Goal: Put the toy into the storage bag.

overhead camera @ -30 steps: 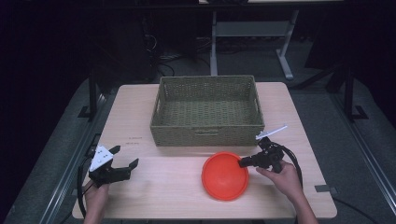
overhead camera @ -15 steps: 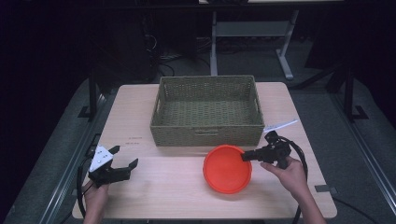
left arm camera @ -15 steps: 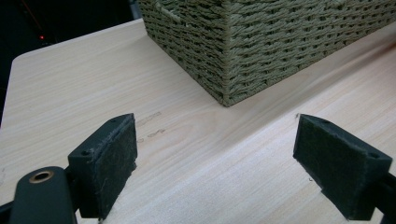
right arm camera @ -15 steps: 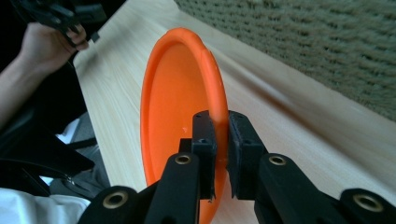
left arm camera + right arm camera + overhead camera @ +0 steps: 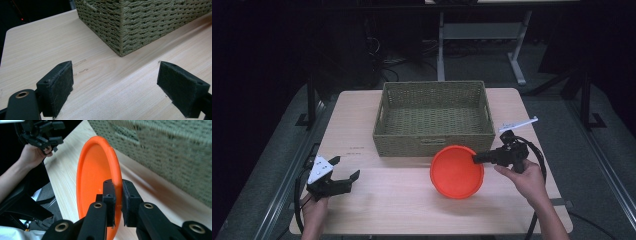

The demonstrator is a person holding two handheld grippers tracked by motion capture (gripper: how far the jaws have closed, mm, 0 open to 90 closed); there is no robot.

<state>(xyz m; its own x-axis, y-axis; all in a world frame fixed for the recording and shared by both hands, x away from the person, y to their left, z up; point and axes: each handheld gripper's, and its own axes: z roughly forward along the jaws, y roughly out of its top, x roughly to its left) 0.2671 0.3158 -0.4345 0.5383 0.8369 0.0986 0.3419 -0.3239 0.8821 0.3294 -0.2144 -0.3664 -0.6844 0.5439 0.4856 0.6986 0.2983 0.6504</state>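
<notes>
The orange plate (image 5: 457, 172) is clamped by its rim between the fingers of the right gripper (image 5: 477, 158) and is held tilted above the tabletop (image 5: 402, 210), just before the woven basket (image 5: 434, 116). The left gripper (image 5: 343, 171) is held near the tabletop's left edge, its fingers spread wide with nothing between them.

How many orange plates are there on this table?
1. The orange plate is pinched by its rim in the right gripper, in front of the woven basket. The basket's inside looks empty, so none seems hidden.
</notes>
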